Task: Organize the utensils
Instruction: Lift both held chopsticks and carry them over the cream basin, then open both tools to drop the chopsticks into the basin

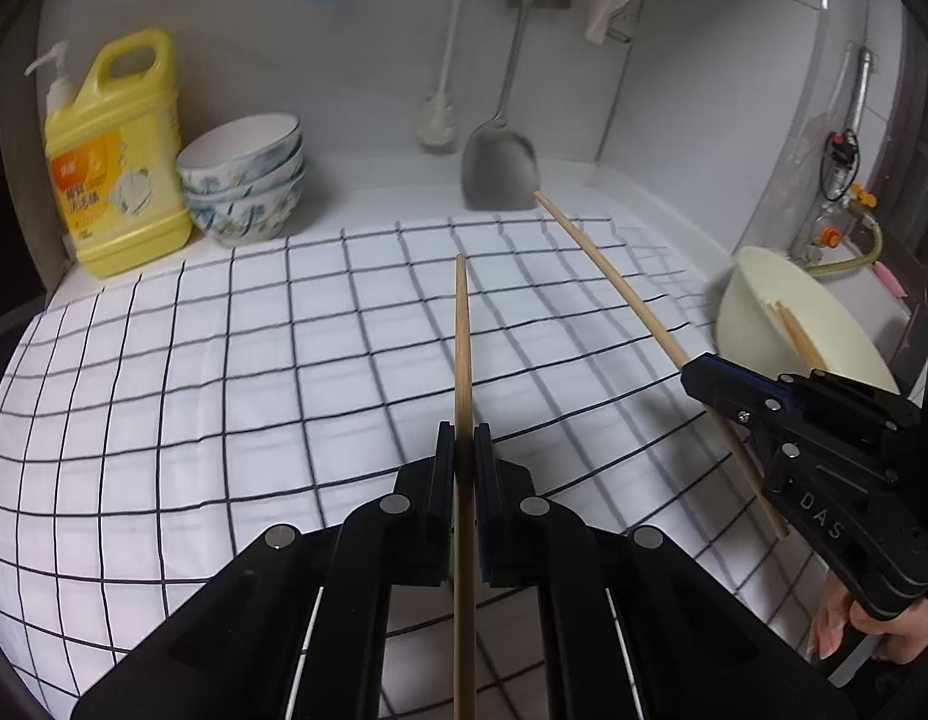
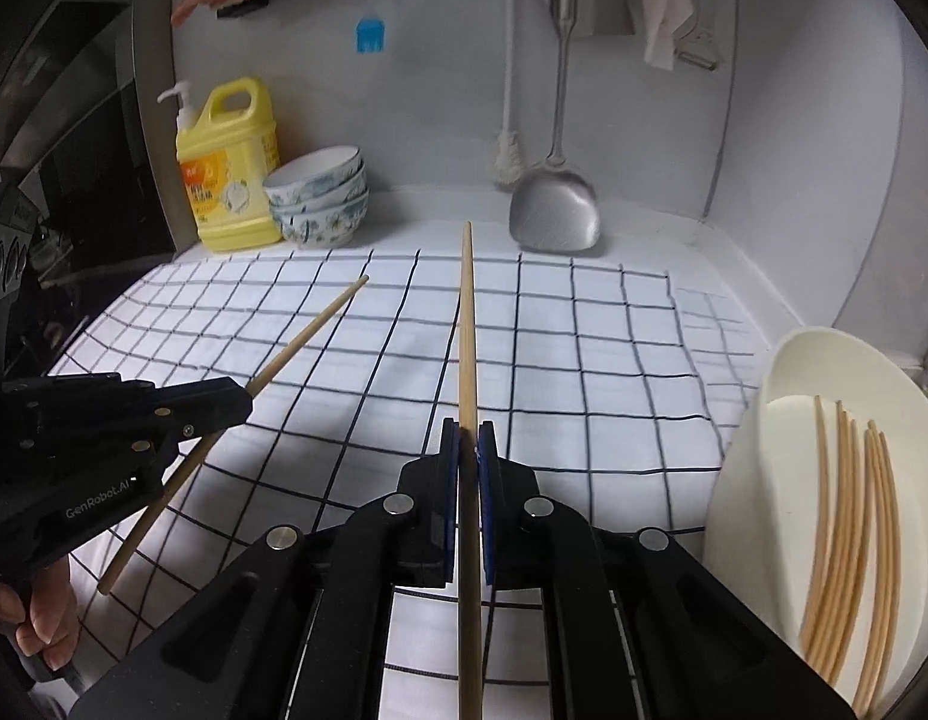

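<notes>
Left claw [image 1: 464, 441] clamped on one chopstick [image 1: 462, 336], right claw [image 2: 468, 438] clamped on another chopstick [image 2: 468, 324], both above checked cloth [image 2: 583, 372] on worktop. We carry both to cream bowl [image 2: 781, 372] at right, tips first, alongside chopsticks already inside; release low.

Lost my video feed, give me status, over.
Left claw shut on a chopstick; right claw shut on another chopstick. More chopsticks in the cream bowl. Nothing in the way.

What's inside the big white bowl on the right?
The white bowl holds a bunch of wooden chopsticks lying against its inner side. Their lower ends run out of the picture, so the bowl's bottom and the exact count stay unseen.
</notes>
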Demonstrator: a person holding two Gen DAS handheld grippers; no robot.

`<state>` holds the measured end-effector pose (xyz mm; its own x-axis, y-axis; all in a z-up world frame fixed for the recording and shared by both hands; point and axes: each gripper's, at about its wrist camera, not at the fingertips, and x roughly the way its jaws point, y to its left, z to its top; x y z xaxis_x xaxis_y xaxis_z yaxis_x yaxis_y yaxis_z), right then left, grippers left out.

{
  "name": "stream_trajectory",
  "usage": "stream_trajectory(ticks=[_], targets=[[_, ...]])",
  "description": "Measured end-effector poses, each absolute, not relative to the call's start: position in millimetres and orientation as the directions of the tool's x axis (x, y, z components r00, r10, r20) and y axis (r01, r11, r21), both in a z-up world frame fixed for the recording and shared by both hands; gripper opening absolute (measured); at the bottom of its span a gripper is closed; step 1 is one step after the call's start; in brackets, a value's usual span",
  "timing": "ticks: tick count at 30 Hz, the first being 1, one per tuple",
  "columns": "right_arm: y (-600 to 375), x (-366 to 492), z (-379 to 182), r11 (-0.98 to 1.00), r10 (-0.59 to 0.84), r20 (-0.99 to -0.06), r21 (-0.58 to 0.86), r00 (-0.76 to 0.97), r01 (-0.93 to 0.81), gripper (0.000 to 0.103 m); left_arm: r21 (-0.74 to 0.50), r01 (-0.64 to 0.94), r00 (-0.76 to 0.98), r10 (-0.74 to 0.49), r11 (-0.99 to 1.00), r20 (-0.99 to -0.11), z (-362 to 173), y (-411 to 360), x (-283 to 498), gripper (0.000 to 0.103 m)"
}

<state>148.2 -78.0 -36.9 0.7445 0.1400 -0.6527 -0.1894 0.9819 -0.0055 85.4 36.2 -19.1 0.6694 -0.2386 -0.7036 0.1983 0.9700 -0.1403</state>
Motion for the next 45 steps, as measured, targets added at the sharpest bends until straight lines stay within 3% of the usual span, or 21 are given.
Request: stream_trajectory(ticks=[15,27,45], targets=[[-195,96,22,0.996,0.002,-0.541,0.077,0.841,0.047,0.006,-0.174,0.363,0.658,-0.384,0.915,-0.647,32,-82,80,0.007],[-316,78,4,0.943,-0.158,-0.618,0.137,0.770,0.303,0.006,-0.204,0.498,0.551,-0.489,0.843,-0.676,39,-201,93,0.007],[-334,89,-25,0.926,-0.108,-0.695,0.188,0.710,0.326,0.006,-0.119,0.483,0.521,-0.394,0.868,-0.758,-4,-250,124,0.007]])
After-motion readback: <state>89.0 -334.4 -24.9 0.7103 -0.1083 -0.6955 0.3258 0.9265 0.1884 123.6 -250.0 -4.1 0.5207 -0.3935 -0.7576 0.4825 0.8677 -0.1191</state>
